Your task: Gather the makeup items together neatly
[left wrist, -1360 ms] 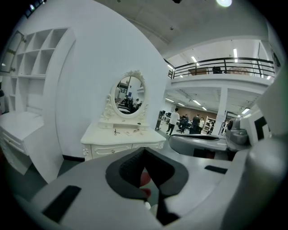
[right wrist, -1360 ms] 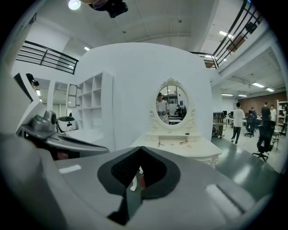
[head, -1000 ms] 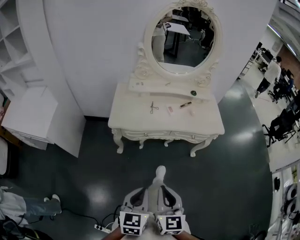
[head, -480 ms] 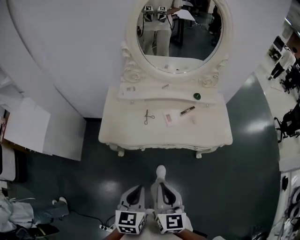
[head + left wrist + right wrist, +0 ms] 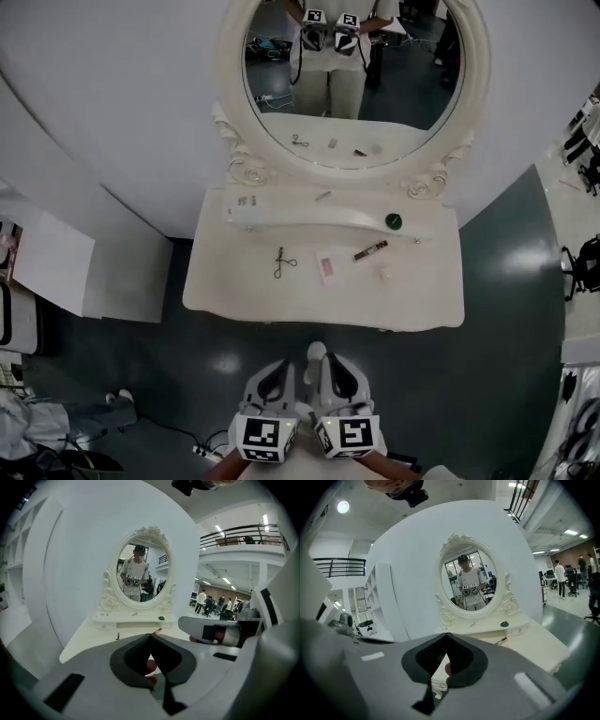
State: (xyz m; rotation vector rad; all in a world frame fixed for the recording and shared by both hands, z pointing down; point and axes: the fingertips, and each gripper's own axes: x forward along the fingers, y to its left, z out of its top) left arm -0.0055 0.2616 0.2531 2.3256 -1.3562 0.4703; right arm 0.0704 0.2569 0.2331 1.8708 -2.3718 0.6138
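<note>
The makeup items lie scattered on a white dressing table (image 5: pixel 216 291): an eyelash curler (image 5: pixel 281 263), a small pink item (image 5: pixel 326 267), a brown tube (image 5: pixel 370 250), a green round compact (image 5: pixel 394 221) and tiny pieces on the raised shelf (image 5: pixel 246 200). My left gripper (image 5: pixel 289 367) and right gripper (image 5: pixel 319 354) hang side by side over the floor, short of the table's front edge, both shut and empty. In the left gripper view the jaws (image 5: pixel 150 637) meet, with the curler (image 5: pixel 117 635) and compact (image 5: pixel 161 618) ahead. The right gripper (image 5: pixel 446 635) is also closed, and its view shows the tube (image 5: pixel 501 640).
An oval mirror (image 5: pixel 356 80) in a carved frame stands at the table's back and reflects a person holding both grippers. A white curved wall (image 5: pixel 122 112) is behind it. White shelving (image 5: pixel 47 262) stands left. A power strip and cable (image 5: pixel 202 455) lie on the dark floor.
The view has come closer to the dressing table, which now looms larger and sits lower in the head view. Both grippers stay shut, side by side.
</note>
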